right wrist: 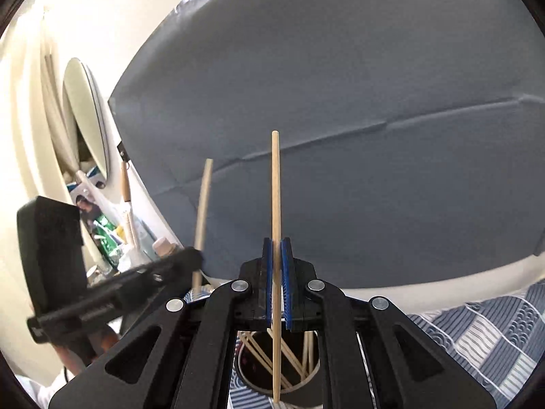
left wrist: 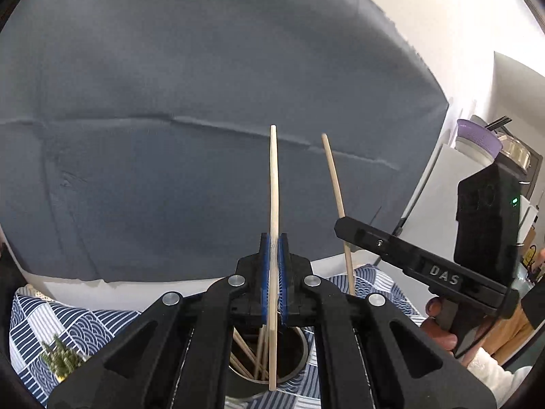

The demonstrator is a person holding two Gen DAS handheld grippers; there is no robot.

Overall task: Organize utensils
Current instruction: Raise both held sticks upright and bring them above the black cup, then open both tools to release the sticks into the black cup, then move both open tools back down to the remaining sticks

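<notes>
My left gripper [left wrist: 274, 238] is shut on a pale wooden chopstick [left wrist: 273, 184] that stands upright between its blue pads. Below it sits a dark metal cup [left wrist: 299, 364] with several chopsticks inside. The right gripper [left wrist: 344, 226] shows at the right of that view, clamped on a second chopstick [left wrist: 333, 173]. In the right wrist view my right gripper [right wrist: 276, 242] is shut on its chopstick [right wrist: 275, 184], above the same cup [right wrist: 247, 380]. The left gripper [right wrist: 196, 255], blurred, holds the other chopstick [right wrist: 203, 201] at the left.
A grey-blue sheet [left wrist: 204, 102] covers the wall behind. A blue and white patterned cloth [left wrist: 68, 323] covers the table, with a small green sprig [left wrist: 61, 358] at left. A purple-lidded jar [left wrist: 477, 143] and shelf clutter [right wrist: 102, 225] stand at the sides. A person's hand [left wrist: 439, 330] grips the right handle.
</notes>
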